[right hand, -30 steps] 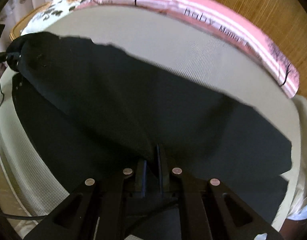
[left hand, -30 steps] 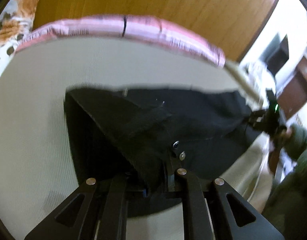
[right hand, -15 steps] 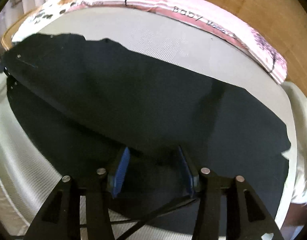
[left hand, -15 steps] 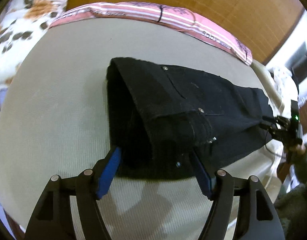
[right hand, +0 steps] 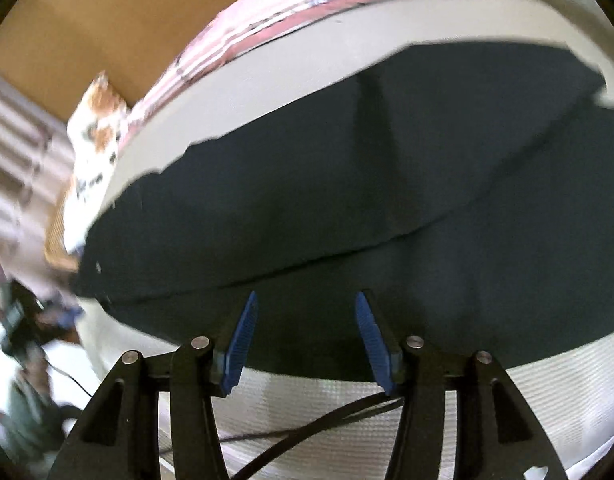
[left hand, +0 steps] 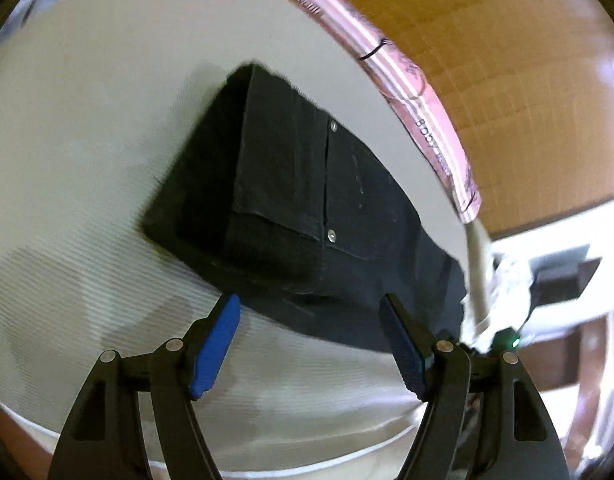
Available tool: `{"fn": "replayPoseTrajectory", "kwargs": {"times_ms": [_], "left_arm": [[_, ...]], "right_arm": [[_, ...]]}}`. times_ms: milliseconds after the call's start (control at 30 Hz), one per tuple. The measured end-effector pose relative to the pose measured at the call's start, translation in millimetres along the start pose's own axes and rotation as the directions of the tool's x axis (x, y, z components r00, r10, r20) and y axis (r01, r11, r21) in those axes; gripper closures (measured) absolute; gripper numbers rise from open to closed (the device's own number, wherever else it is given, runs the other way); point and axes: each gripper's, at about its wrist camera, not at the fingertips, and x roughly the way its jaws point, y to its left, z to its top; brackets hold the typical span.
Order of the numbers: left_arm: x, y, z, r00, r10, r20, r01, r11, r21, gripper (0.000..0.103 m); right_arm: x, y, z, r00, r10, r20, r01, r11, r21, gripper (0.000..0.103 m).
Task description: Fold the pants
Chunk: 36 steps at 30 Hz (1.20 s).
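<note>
Now both tools, clenched on the pants (left hand: 307, 208) a second ago, stand released, the right still opening.

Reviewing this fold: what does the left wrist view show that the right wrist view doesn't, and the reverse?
Left wrist only: the waist end of the black pants, with rivets and pocket seams, and the left gripper open with nothing between its fingers. Right wrist only: the long legs laid one over the other, a floral pillow, and the right gripper, its jaws opening, fingers clear of the cloth. Both: the pants lying flat on the pale bed sheet, and the pink striped bedding along the far edge.
</note>
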Motion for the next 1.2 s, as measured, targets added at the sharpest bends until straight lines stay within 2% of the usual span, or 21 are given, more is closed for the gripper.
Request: {"fn": "replayPoseTrajectory", "kwargs": {"times_ms": [300,400,433,467,567,600,633,700,800,900,967,1067,1133,1167,1200], "left_arm": [[28.3,6.7,6.0,0.995,0.039,0.095,-0.030,0.995,-0.095,0.034],[32.2,7.5,11.0,0.991,0.076,0.106,-0.065,0.992,-0.105,0.047],[31.5,7.5,12.7,0.989,0.093,0.112,-0.081,0.991,-0.104,0.057],[30.6,8.3,14.0,0.989,0.100,0.112,-0.089,0.991,-0.103,0.062],[27.8,11.3,17.7,0.988,0.111,0.108,-0.098,0.989,-0.114,0.072],[25.8,8.4,18.6,0.986,0.120,0.113,-0.108,0.989,-0.105,0.074],[23.6,2.6,19.8,0.985,0.126,0.119,-0.117,0.990,-0.077,0.076],[20.1,-8.4,21.7,0.980,0.144,0.134,-0.144,0.989,-0.015,0.078],[15.2,-27.6,28.6,0.973,0.182,0.144,-0.196,0.976,0.091,0.079],[12.8,-38.4,33.7,0.963,0.232,0.141,-0.256,0.947,0.193,0.080],[16.0,-40.2,34.5,0.950,0.282,0.133,-0.309,0.914,0.264,0.080],[28.2,-37.4,32.4,0.930,0.348,0.121,-0.368,0.869,0.330,0.080],[37.3,-37.6,29.1,0.916,0.383,0.120,-0.400,0.846,0.352,0.080],[43.0,-40.1,23.5,0.898,0.417,0.141,-0.437,0.811,0.388,0.079],[46.4,-43.0,19.3,0.887,0.434,0.157,-0.459,0.788,0.411,0.079]], "right_arm": [[17.0,-20.4,13.3,0.996,0.047,0.076,-0.058,0.988,0.141,0.055],[20.8,-24.3,22.1,0.992,0.055,0.113,-0.074,0.982,0.174,0.056],[19.7,-27.9,22.8,0.991,0.056,0.119,-0.077,0.980,0.183,0.058],[20.0,-29.5,25.2,0.990,0.054,0.127,-0.079,0.978,0.195,0.060],[20.0,-39.3,31.7,0.988,0.049,0.145,-0.084,0.966,0.243,0.073],[19.5,-41.8,32.1,0.988,0.047,0.145,-0.082,0.965,0.250,0.086],[17.5,-43.2,33.3,0.988,0.055,0.147,-0.091,0.964,0.249,0.092],[9.8,-39.2,32.6,0.986,0.049,0.157,-0.084,0.971,0.225,0.095],[-13.7,-21.8,26.6,0.985,-0.002,0.172,-0.025,0.988,0.155,0.097],[-31.7,-9.0,14.1,0.986,-0.018,0.165,-0.004,0.991,0.135,0.097],[-36.1,-2.0,0.2,0.991,-0.039,0.129,0.025,0.994,0.109,0.097],[-23.2,-2.2,-15.9,0.993,-0.095,0.071,0.089,0.993,0.079,0.097],[-8.3,-8.3,-21.5,0.993,-0.115,0.033,0.111,0.989,0.098,0.097],[0.0,-12.4,-22.7,0.993,-0.119,0.011,0.117,0.987,0.114,0.097],[3.6,-13.9,-23.3,0.992,-0.124,0.004,0.123,0.986,0.114,0.097]]}}
